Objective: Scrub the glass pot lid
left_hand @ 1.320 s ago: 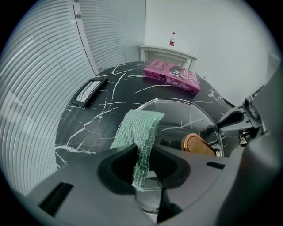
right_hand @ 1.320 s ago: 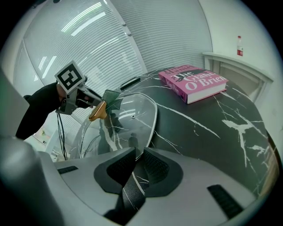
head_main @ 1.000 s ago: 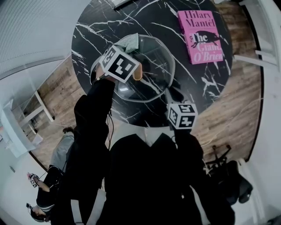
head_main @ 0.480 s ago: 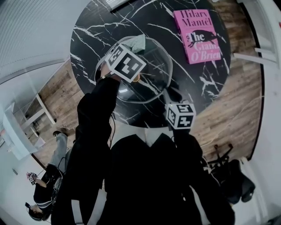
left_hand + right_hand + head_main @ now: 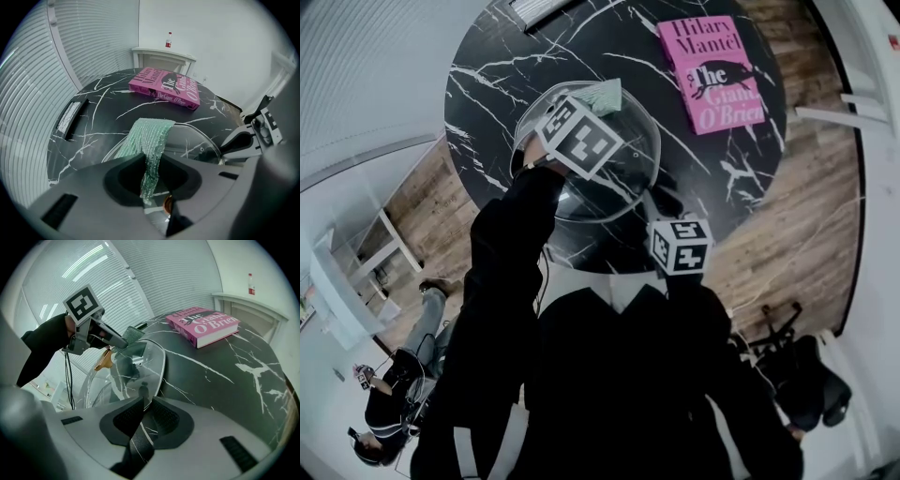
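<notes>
The glass pot lid (image 5: 630, 157) stands tilted on the black marble table (image 5: 487, 66). My right gripper (image 5: 662, 202) is shut on its near rim; in the right gripper view the lid (image 5: 140, 364) rises from between the jaws of the gripper (image 5: 140, 420). My left gripper (image 5: 598, 111) is shut on a green mesh scrubbing cloth (image 5: 606, 95), which lies draped over the lid's far rim. In the left gripper view the cloth (image 5: 151, 136) hangs from that gripper (image 5: 151, 180) against the lid (image 5: 201, 140). The right gripper view shows the left gripper (image 5: 123, 343) and cloth (image 5: 133, 334) at the lid's top.
A pink book (image 5: 711, 71) lies at the table's far right. A flat dark device (image 5: 70, 117) sits near the left edge by the window blinds. A white shelf with a small bottle (image 5: 168, 40) stands behind. A seated person (image 5: 389, 417) and a chair (image 5: 806, 384) are on the floor.
My left gripper and the green cloth have slid a little to the right along the lid's far rim. The right gripper has kept its hold on the near rim.
</notes>
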Demonstrator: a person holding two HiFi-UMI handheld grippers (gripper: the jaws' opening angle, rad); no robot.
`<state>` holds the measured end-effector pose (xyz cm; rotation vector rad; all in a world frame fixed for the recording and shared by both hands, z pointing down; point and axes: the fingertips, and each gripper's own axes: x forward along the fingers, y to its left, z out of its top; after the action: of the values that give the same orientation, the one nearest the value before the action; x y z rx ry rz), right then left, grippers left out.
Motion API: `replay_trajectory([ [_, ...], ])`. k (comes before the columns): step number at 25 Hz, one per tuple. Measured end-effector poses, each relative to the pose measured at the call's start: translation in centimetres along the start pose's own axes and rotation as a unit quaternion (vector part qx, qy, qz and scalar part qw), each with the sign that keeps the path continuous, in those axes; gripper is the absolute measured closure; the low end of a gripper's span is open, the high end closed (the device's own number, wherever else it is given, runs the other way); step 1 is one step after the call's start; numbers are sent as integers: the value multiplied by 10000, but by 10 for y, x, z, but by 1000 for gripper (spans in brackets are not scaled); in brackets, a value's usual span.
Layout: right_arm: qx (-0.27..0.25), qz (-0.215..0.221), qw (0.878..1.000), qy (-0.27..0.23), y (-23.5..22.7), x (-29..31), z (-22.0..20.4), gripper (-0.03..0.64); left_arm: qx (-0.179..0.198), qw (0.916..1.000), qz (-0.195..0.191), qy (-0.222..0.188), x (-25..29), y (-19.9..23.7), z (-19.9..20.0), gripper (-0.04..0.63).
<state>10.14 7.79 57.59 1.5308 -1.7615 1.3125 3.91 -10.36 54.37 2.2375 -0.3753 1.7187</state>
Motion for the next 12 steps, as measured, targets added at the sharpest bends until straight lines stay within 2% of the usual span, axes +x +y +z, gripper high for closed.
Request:
replay_trajectory([
  [9, 72, 79, 9999, -24, 1, 0, 1, 574, 285, 9996, 35, -27, 5, -24, 13, 508],
  [12, 41, 81, 10000, -27, 1, 0, 1, 575, 263, 9996, -103, -59, 6, -34, 17, 508],
])
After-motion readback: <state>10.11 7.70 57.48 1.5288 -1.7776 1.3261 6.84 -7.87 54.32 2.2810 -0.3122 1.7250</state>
